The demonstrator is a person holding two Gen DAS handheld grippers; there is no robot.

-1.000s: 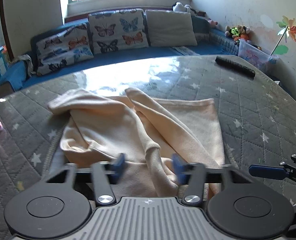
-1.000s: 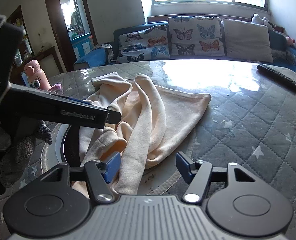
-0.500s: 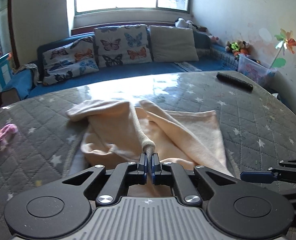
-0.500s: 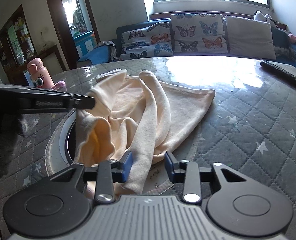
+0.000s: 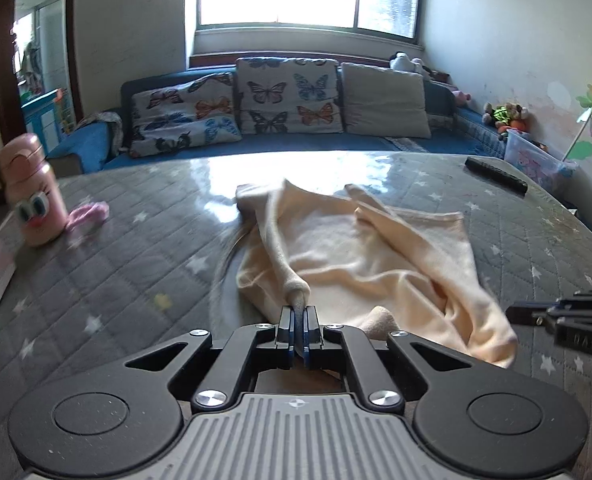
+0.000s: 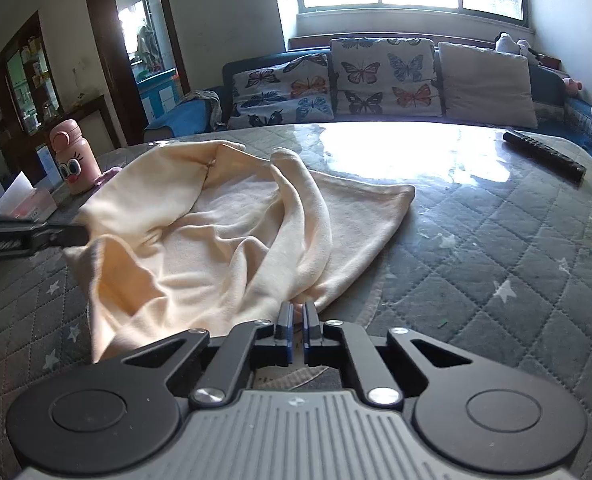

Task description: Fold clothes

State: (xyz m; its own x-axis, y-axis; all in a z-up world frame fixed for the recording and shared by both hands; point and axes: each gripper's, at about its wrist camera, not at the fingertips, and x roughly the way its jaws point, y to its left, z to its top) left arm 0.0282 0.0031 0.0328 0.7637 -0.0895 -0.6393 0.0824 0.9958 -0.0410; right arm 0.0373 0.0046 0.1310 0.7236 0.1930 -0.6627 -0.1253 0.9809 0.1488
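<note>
A cream garment (image 5: 356, 248) lies crumpled on the grey quilted surface (image 5: 144, 264). My left gripper (image 5: 298, 316) is shut on a rolled edge of it, which rises taut from the cloth to the jaws. In the right wrist view the same cream garment (image 6: 224, 232) spreads ahead, and my right gripper (image 6: 297, 312) is shut on its near hem. The left gripper's fingers (image 6: 36, 236) show at the left edge of that view, holding a lifted corner. The right gripper's fingers (image 5: 560, 312) reach in from the right of the left wrist view.
A pink cartoon bottle (image 5: 34, 196) and a pink cloth (image 5: 88, 216) sit at the left, with a tissue box (image 6: 28, 204) nearby. A black remote (image 5: 496, 174) lies at the far right. A blue sofa with butterfly cushions (image 5: 288, 100) runs behind.
Both grippers went from open to shut on the garment. The left one has pulled its edge up and back, and the garment has spread wider between the two.
</note>
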